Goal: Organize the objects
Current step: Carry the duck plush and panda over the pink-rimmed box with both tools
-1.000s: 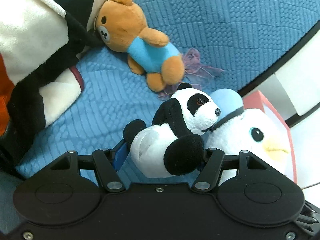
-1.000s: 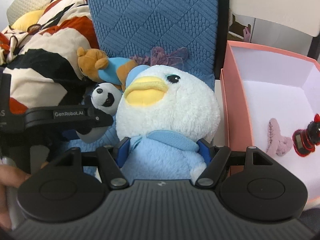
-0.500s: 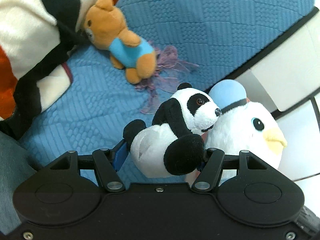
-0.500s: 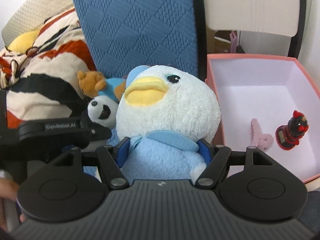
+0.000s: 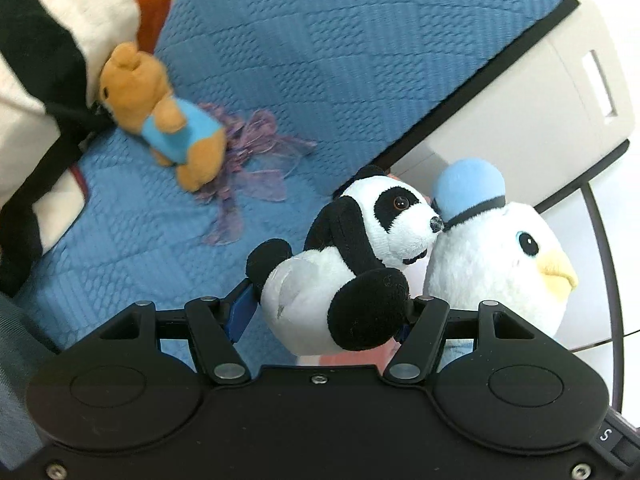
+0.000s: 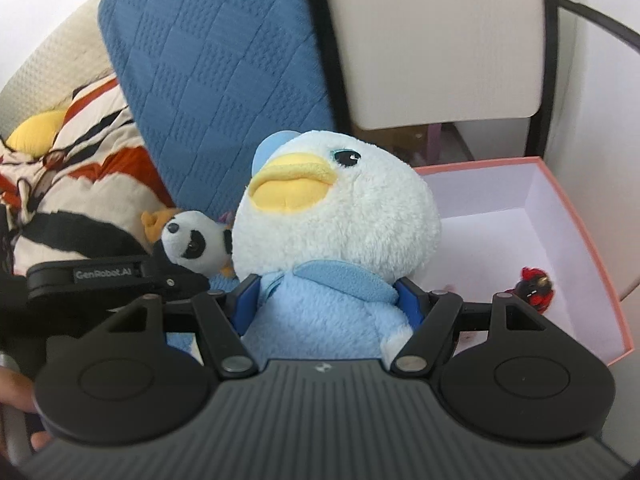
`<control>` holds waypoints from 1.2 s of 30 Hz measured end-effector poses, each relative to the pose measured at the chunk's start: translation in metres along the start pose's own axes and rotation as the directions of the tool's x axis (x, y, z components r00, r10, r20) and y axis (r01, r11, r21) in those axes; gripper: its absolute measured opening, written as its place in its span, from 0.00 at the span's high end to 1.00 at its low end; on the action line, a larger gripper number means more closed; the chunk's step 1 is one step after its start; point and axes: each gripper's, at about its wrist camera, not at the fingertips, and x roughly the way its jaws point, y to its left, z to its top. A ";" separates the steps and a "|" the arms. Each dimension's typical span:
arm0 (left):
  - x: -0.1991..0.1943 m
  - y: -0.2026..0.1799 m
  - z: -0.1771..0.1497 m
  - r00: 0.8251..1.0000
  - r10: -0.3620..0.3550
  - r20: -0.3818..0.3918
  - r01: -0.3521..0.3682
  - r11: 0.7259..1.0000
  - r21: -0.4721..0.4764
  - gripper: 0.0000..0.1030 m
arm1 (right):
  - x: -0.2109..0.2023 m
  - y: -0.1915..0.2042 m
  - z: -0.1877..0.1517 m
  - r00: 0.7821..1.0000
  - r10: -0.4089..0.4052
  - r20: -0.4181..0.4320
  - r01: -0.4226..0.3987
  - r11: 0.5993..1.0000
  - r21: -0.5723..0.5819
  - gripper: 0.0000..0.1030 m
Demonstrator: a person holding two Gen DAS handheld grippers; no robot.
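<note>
Left gripper (image 5: 328,308) pinching the little panda plush (image 5: 340,276) around its belly, right gripper (image 6: 328,300) clamped on the blue body of the big duck plush (image 6: 336,248). Both toys up in the air, off the blue quilted cushion (image 5: 320,60), panda's nose touching the duck's blue cap. Pink box (image 6: 560,216) sitting open just to the right of the duck, with a small red-and-black figure (image 6: 532,290) already inside.

Stuff that could go sideways, just guessing from how things sit:

- Squishy fur on both. Panda held low on a round tummy, so could easily roll or pop out of the pads on a quick swing.
- Duck looking top-heavy, huge head above the pinch point. Might tip forward and drag on the box rim, maybe shoving the box.
- Two toys pressed together while carried. One snagging the other could tug it loose.
- Box not huge compared to the duck. Dropping it in blind could squash or knock over that little figure.
- Brown bear (image 5: 160,108) and a scrap of purple ribbon (image 5: 248,148) lying on the cushion, well clear of both grippers, so probably no trouble there yet.

Best bet: going slow, one toy at a time.
</note>
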 end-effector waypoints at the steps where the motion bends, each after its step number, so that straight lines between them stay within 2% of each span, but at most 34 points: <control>1: -0.001 -0.007 0.002 1.000 -0.005 0.003 0.005 1.000 0.005 0.39 | -0.003 -0.005 0.003 1.000 0.002 0.006 -0.002 1.000 0.006 0.30; 10: -0.003 -0.072 0.008 0.999 -0.032 0.028 0.030 0.997 0.067 0.39 | -0.026 -0.053 0.024 0.997 -0.008 0.070 0.003 0.998 0.067 0.30; 19: 0.026 -0.127 -0.003 0.999 -0.042 0.005 0.041 0.995 0.091 0.39 | -0.027 -0.111 0.037 0.996 -0.032 0.085 0.021 0.992 0.123 0.30; 27: 0.069 -0.149 -0.015 0.999 -0.021 -0.039 0.024 0.996 0.081 0.39 | 0.000 -0.156 0.048 0.997 -0.053 0.060 0.043 0.988 0.148 0.30; 36: 0.127 -0.152 -0.033 0.993 0.027 -0.113 -0.020 0.998 0.059 0.39 | 0.056 -0.190 0.056 0.998 -0.051 -0.025 0.055 0.980 0.191 0.30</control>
